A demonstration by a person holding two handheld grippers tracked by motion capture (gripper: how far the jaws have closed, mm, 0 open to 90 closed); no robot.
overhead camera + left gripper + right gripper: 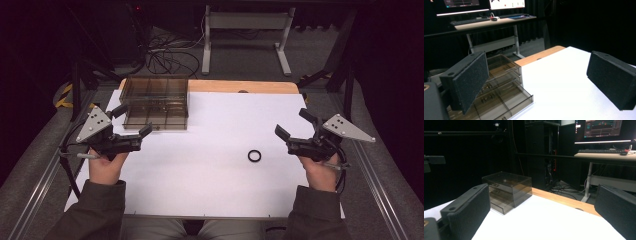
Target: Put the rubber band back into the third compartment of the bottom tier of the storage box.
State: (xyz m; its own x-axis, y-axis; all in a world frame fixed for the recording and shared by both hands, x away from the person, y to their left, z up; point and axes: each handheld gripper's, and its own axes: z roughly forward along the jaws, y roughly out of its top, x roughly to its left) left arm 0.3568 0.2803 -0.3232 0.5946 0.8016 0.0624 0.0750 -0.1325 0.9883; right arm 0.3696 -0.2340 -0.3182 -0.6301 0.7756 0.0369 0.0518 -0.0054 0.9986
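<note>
Both tongs spread wide, empty: left tongs [134, 121] just beside the smoked drawer box [156, 102], right tongs [295, 123] near the black ring [254, 156] on the white tabletop [210, 180].

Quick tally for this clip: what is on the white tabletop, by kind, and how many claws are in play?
Smoky clear drawer box: 1
Black ring: 1
Claws, both open and holding nothing: 2, left claw and right claw
Total: 4
</note>
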